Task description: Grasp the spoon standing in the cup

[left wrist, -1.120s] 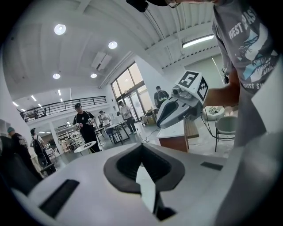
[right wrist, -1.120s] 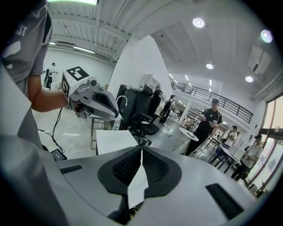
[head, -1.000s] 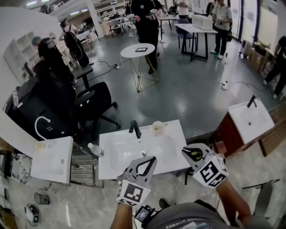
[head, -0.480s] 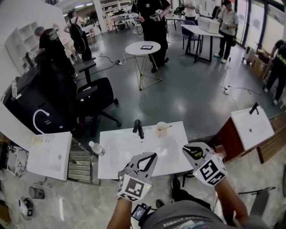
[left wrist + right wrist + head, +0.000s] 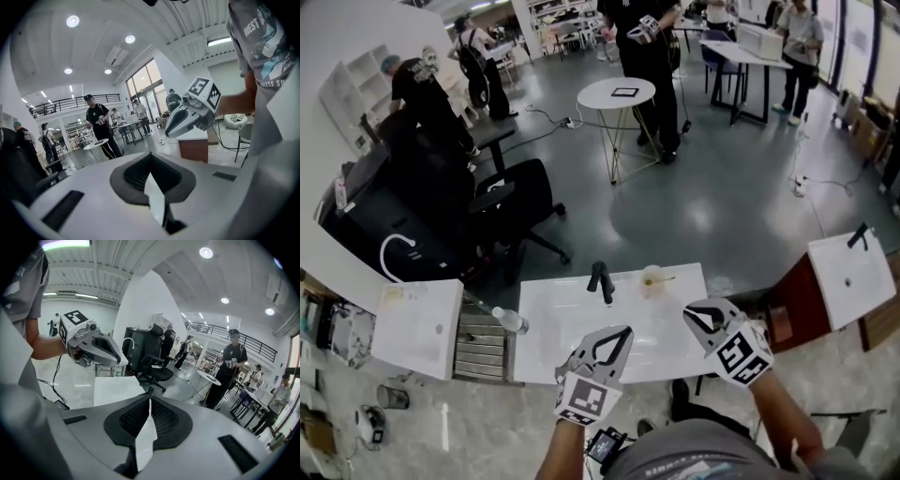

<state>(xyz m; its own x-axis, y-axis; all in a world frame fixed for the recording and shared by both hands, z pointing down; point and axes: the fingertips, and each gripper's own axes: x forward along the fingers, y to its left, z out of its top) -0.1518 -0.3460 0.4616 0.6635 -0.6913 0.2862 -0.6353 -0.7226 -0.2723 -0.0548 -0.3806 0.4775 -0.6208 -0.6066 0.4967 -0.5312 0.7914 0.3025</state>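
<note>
A pale cup (image 5: 652, 278) stands at the back of the white sink counter (image 5: 553, 349), right of the black faucet (image 5: 602, 279). A spoon (image 5: 666, 277) stands in it, its handle leaning right. My left gripper (image 5: 623, 334) hovers over the counter's front edge, shut and empty. My right gripper (image 5: 688, 313) hangs over the counter's front right corner, short of the cup, also shut with nothing in it. In the left gripper view my own jaws (image 5: 149, 161) hide the cup, and the right gripper (image 5: 187, 117) shows beyond them. From the right gripper view (image 5: 149, 401) the cup is not visible.
A clear bottle (image 5: 511, 321) lies at the counter's left end. Another white basin (image 5: 417, 328) stands to the left and a third (image 5: 853, 277) at the right. Beyond the counter are a black office chair (image 5: 517, 202), a round white table (image 5: 622, 94) and several people.
Both grippers have come a little forward and down toward the sink counter, still shut. The head view has shifted, so the counter and cup sit slightly further right.
</note>
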